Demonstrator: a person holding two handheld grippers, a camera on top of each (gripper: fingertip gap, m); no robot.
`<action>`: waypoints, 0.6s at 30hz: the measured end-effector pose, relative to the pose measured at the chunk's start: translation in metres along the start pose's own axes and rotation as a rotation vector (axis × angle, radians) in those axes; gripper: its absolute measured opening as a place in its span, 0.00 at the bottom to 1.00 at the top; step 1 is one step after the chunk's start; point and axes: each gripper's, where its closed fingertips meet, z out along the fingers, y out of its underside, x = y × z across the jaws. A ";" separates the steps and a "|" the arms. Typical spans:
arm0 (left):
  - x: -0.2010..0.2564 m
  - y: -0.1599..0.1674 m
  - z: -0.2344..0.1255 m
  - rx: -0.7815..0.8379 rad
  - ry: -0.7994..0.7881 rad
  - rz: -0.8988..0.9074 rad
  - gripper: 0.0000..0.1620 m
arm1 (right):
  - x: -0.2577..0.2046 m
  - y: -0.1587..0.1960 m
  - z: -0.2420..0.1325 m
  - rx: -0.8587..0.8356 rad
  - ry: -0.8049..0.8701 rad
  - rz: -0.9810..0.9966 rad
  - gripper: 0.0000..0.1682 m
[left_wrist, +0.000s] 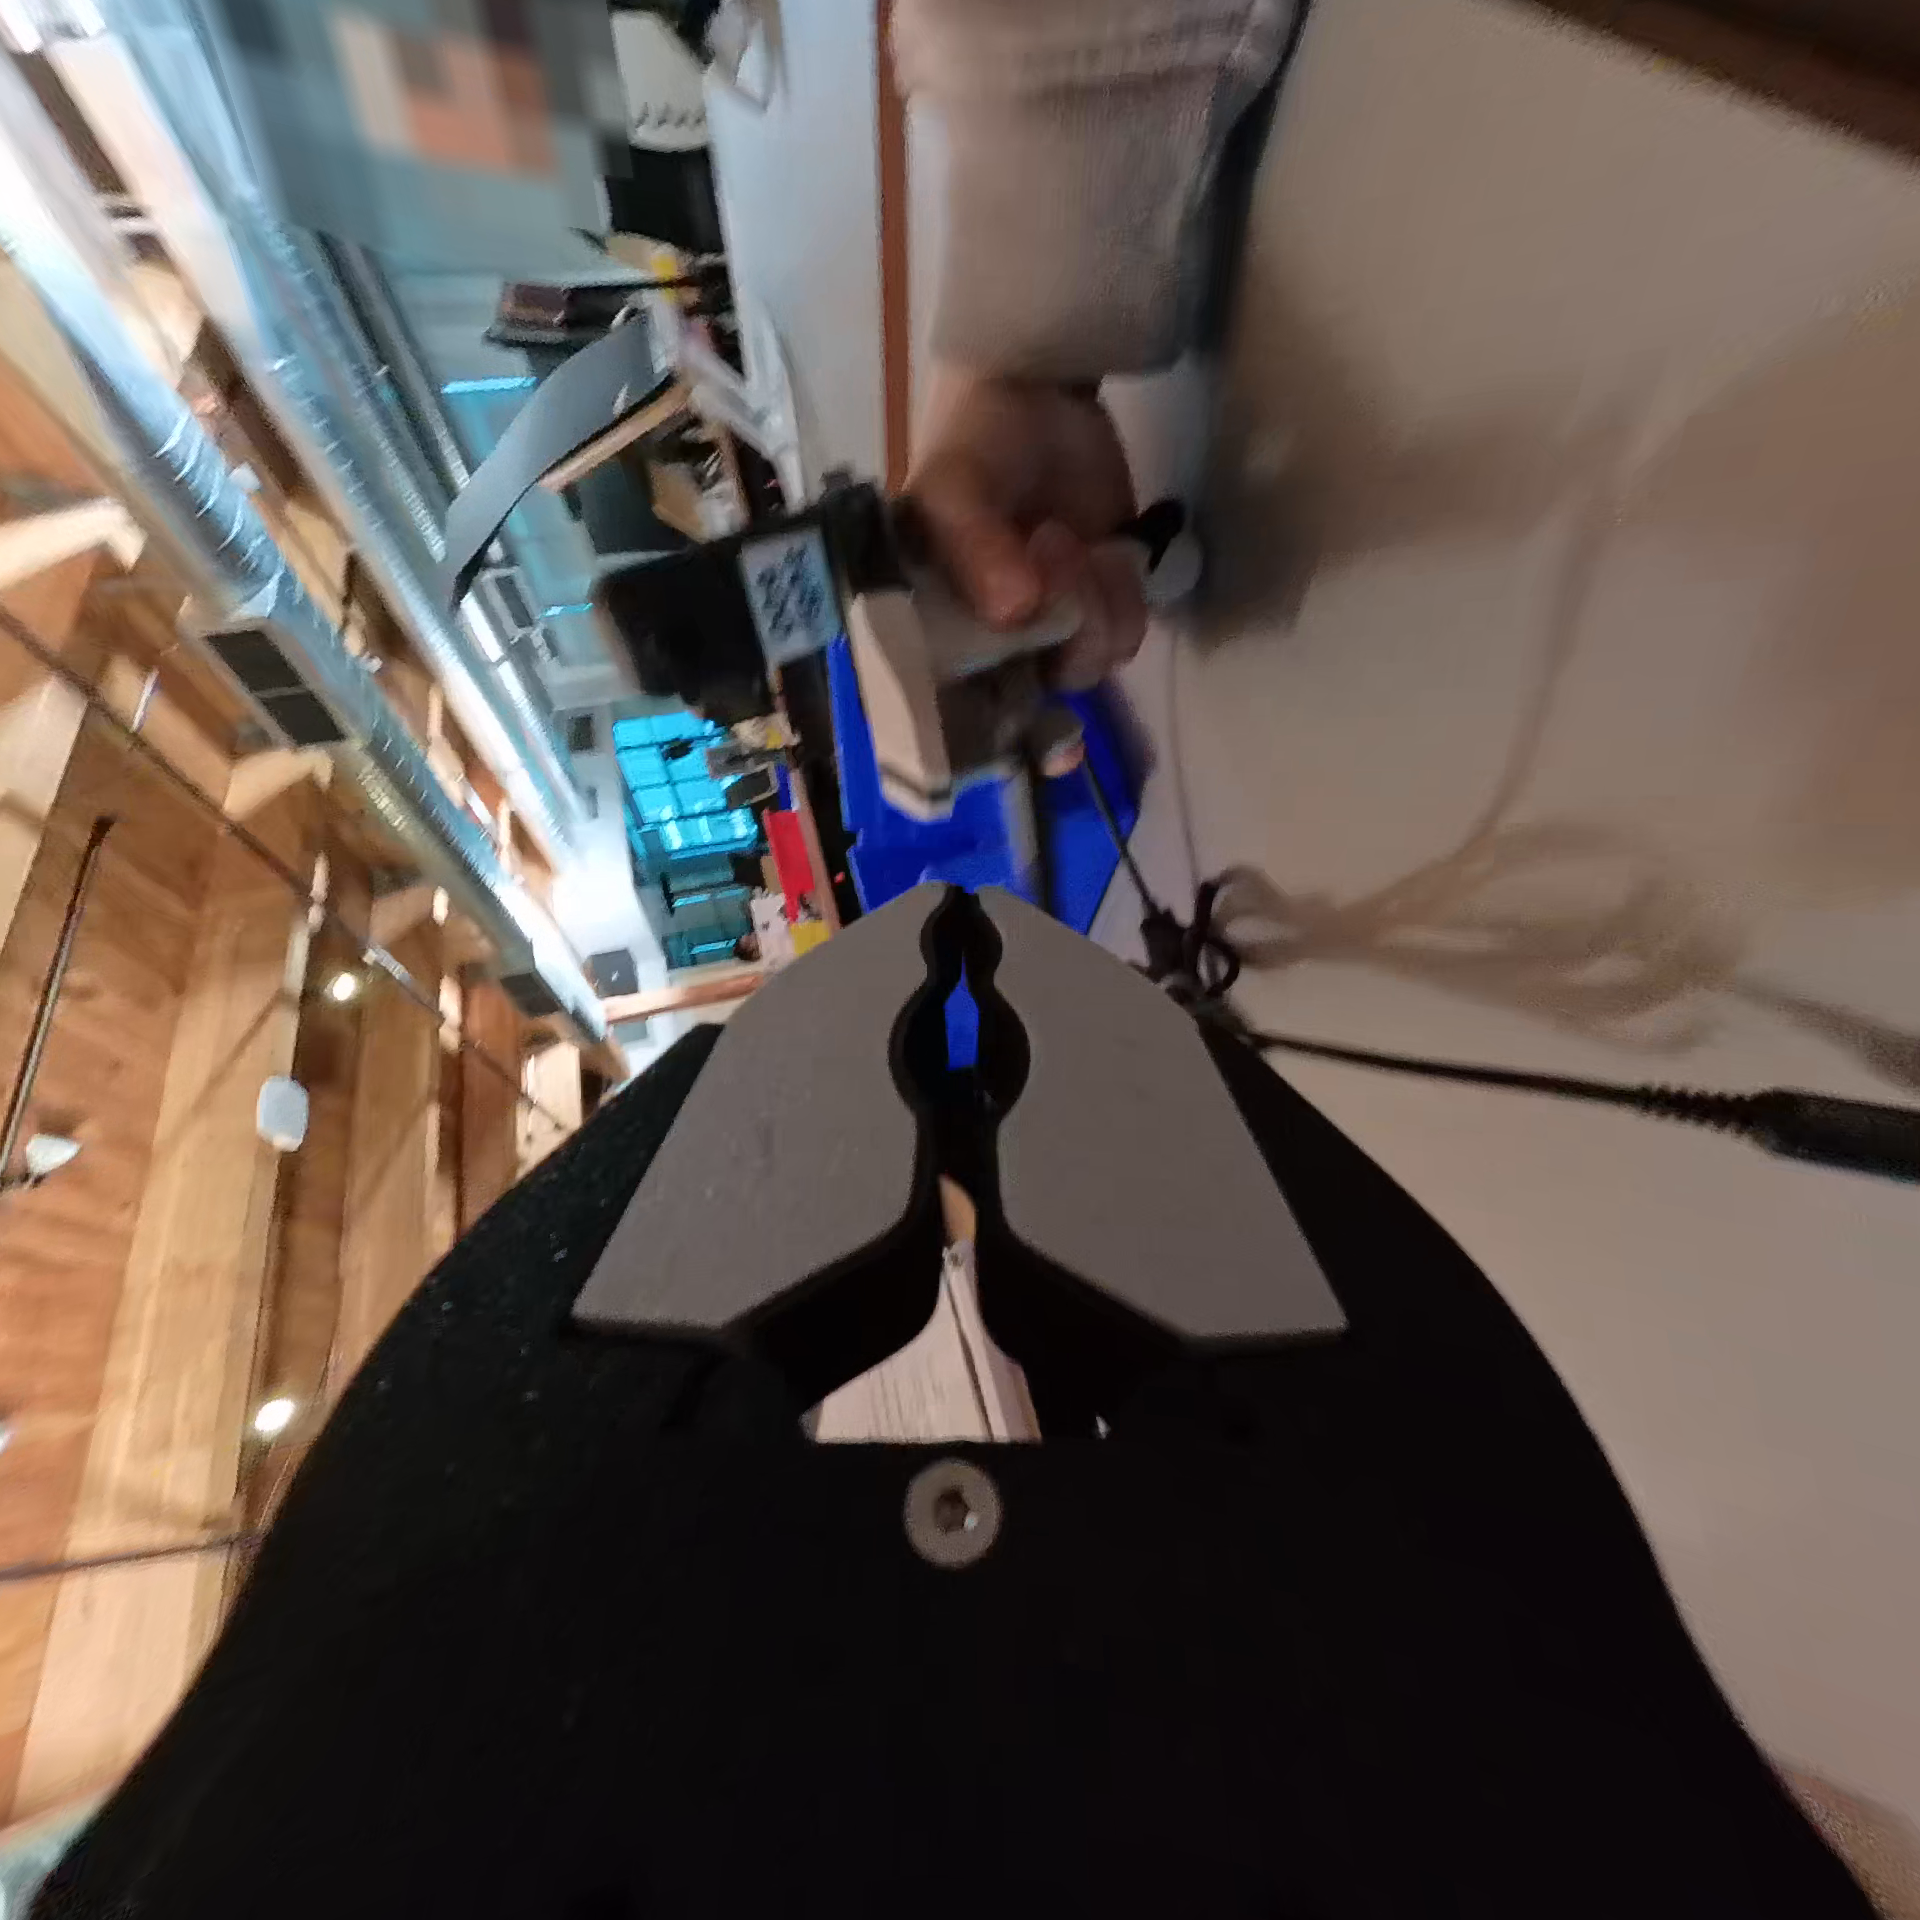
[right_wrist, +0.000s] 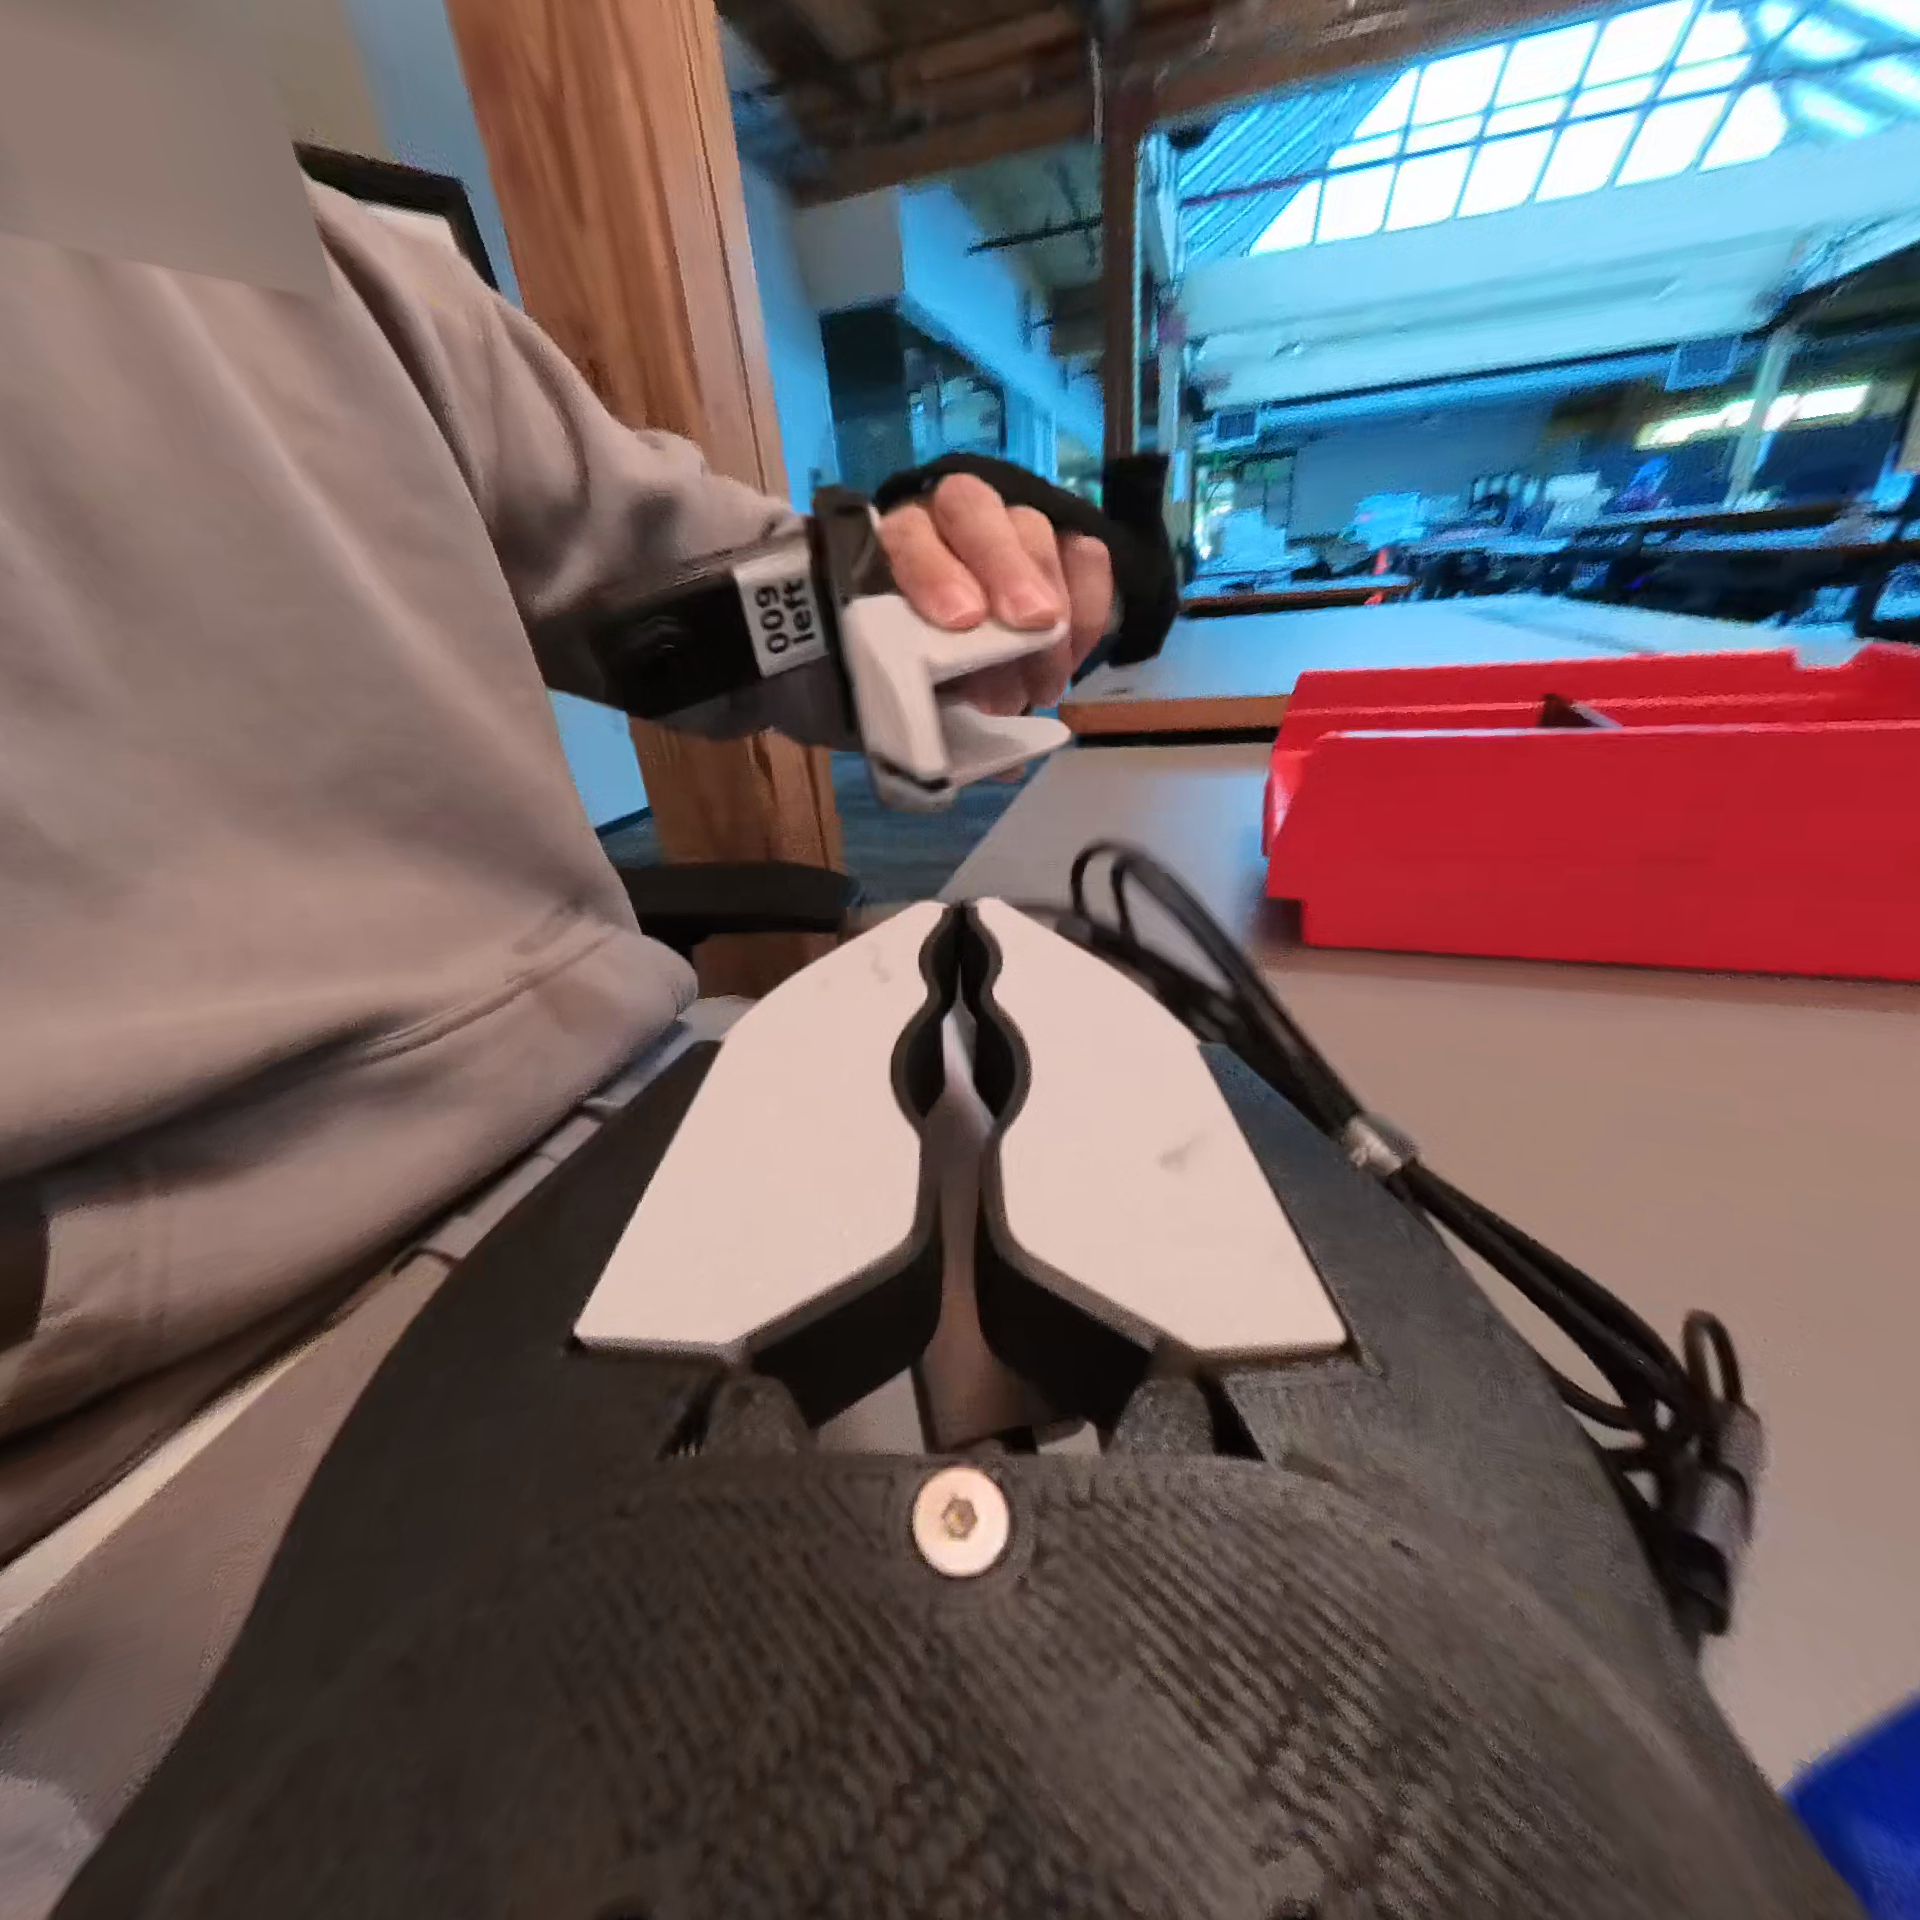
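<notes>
My left gripper (left_wrist: 961, 906) is shut and empty, held up in the air, and its view is turned on its side. Past its tips are a blue bin (left_wrist: 935, 842) and a person's hand (left_wrist: 1013, 520) on the right gripper's grey handle (left_wrist: 914, 665). My right gripper (right_wrist: 961, 914) is shut and empty, low over the grey table (right_wrist: 1558, 1122). A bundled black cable (right_wrist: 1268, 1039) lies just right of its fingers. The cable also shows in the left wrist view (left_wrist: 1455, 1081). A hand holds the left gripper's handle (right_wrist: 935, 675) above the table's near edge.
A red bin (right_wrist: 1610, 821) stands on the table at the right. A blue corner (right_wrist: 1860, 1797) shows at the bottom right. The person's grey sweatshirt (right_wrist: 260, 727) fills the left side, with a wooden post (right_wrist: 623, 312) behind it. More tables stand farther back. The tips of one gripper are about 5 cm away from the tips of the other.
</notes>
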 end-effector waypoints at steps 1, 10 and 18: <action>-0.001 0.009 -0.003 -0.027 -0.011 -0.016 0.00 | -0.001 -0.004 -0.005 0.035 -0.001 -0.007 0.00; 0.077 -0.003 0.004 -0.035 0.189 -0.179 0.15 | 0.011 0.003 0.000 -0.005 0.095 -0.041 0.00; 0.098 -0.030 0.033 -0.077 0.216 -0.655 0.16 | 0.003 0.032 -0.026 -0.405 0.198 -0.014 0.23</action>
